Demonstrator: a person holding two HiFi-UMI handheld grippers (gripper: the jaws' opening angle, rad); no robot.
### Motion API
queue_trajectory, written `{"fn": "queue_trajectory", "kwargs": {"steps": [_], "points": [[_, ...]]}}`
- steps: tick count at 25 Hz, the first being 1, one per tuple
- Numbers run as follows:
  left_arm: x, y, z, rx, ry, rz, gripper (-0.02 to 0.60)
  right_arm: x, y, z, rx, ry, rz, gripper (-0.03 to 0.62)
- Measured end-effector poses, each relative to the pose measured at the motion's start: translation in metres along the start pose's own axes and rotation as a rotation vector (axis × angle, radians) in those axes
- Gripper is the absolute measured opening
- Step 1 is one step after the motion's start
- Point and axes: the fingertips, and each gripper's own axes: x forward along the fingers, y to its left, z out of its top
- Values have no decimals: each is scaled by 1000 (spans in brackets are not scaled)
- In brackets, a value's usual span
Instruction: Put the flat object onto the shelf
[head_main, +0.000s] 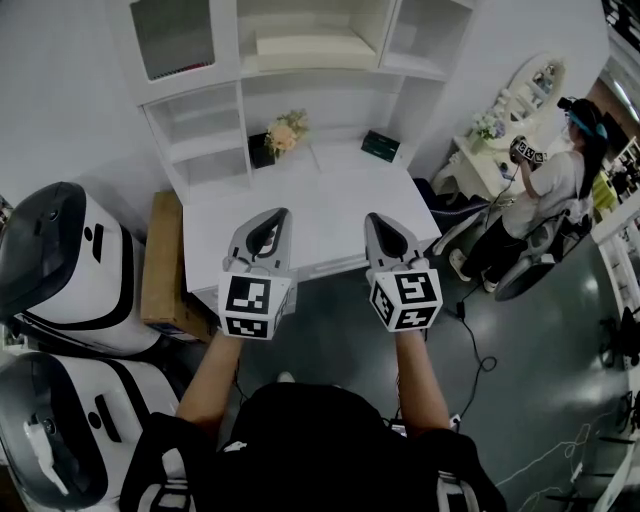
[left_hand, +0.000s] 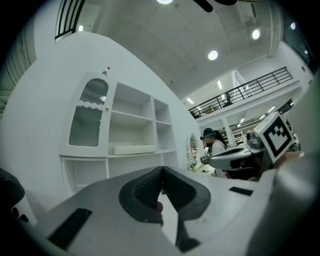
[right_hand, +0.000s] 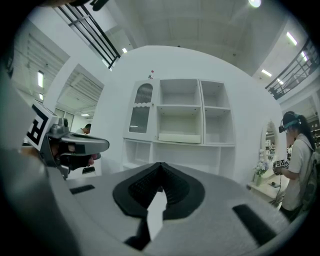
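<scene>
A dark flat object (head_main: 380, 146) lies at the back right of the white desk (head_main: 330, 215), under the white shelf unit (head_main: 300, 60). A white slab (head_main: 315, 48) rests on the middle shelf, and the same slab (right_hand: 180, 137) shows in the right gripper view. My left gripper (head_main: 268, 225) and right gripper (head_main: 385, 228) hang side by side over the desk's front edge. Both are shut with nothing between their pads. The left gripper (left_hand: 162, 171) and the right gripper (right_hand: 160, 167) both point at the shelves, well short of the flat object.
A pot of flowers (head_main: 280, 135) stands at the back middle of the desk. White rounded machines (head_main: 60, 270) and a wooden box (head_main: 165, 265) crowd the left side. A person (head_main: 555, 190) stands at a dressing table to the right. Cables (head_main: 480, 350) trail over the floor.
</scene>
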Motion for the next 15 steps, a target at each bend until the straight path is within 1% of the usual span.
{"fn": "queue_trajectory", "kwargs": {"steps": [6,11,15], "points": [[0,-10,0,0,-1,5,6,-7,-5,-3,-3,3,9,-2],[2,-16,-2,-29,9,6,6,-11,-8,-3,-9,7,12,-2],[4,-21,-3,-33,13,6,6,-14,-13,-6,-10,16,11,-2]]}}
